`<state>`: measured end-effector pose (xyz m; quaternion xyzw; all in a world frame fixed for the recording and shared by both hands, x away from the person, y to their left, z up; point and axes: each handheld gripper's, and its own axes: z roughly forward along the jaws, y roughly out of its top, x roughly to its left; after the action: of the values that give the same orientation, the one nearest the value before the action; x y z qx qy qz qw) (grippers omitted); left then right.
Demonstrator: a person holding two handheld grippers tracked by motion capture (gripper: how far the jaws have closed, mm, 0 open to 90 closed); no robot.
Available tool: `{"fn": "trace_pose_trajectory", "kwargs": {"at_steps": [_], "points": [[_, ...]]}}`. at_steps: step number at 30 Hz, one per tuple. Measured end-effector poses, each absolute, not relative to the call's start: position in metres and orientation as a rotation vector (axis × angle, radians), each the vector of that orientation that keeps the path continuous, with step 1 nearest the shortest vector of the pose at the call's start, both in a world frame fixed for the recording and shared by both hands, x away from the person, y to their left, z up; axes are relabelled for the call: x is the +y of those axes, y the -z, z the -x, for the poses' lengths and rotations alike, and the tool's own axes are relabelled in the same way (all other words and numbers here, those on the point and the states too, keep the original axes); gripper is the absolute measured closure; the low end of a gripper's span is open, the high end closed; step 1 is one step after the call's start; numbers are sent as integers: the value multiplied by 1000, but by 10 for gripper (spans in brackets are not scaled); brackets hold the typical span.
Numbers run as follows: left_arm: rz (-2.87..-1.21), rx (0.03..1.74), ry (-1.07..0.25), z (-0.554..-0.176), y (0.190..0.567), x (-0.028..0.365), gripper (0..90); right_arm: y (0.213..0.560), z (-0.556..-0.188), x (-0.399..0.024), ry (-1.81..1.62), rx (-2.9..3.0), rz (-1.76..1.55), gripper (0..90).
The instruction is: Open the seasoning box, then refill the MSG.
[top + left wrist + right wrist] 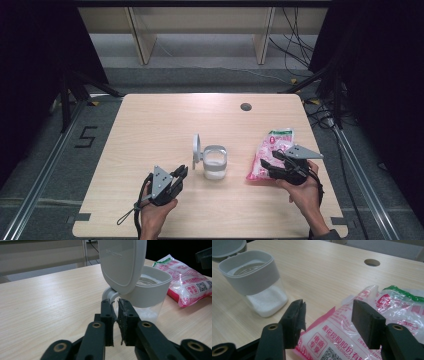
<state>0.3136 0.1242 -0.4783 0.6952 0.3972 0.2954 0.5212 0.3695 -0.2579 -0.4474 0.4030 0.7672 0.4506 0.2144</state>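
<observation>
On the wooden table (150,130) a clear jar (215,163) with a grey collar stands near the middle, white powder in its bottom, and its grey lid (197,149) is flipped up on the jar's left side, standing nearly upright. The left gripper (178,176) sits low and just left of the jar, held in a hand (155,212) at the near edge; its jaws are drawn together with only a sliver of gap and nothing between them, tips pointing at the lid's hinge, close to it but apart. Over on the right, a pink and white bag (272,150) with a green top edge lies flat on the table, well apart from the jar. The right gripper (272,160) hovers over the bag's near end, jaws spread wide, one on each side of the crinkled plastic, pads not pressing on it.
</observation>
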Motion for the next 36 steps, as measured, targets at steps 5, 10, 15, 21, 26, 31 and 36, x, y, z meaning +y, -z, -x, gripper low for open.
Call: {"fn": "trace_pose_trajectory", "kwargs": {"at_steps": [5, 10, 15, 21, 26, 31, 36], "points": [[-1672, 941, -707, -318, 475, 125, 863, 450, -366, -257, -1231, 2145, -1109, 433], [-1675, 928, -700, -323, 471, 125, 878, 452, -362, -254, -1256, 2162, -1122, 433], [-1683, 924, -705, -326, 466, 125, 884, 455, -359, -250, -1261, 2180, -1109, 433], [-1664, 925, -682, -330, 463, 126, 886, 458, -354, -247, -1250, 2191, -1105, 433], [-1665, 931, -670, -333, 461, 125, 886, 459, -352, -247, -1266, 2202, -1100, 432], [-1665, 926, -665, -336, 458, 123, 887, 461, -347, -247, -1244, 2211, -1108, 432], [-1669, 918, -655, -342, 455, 119, 887, 463, -342, -245, -1248, 2217, -1120, 426]]}}
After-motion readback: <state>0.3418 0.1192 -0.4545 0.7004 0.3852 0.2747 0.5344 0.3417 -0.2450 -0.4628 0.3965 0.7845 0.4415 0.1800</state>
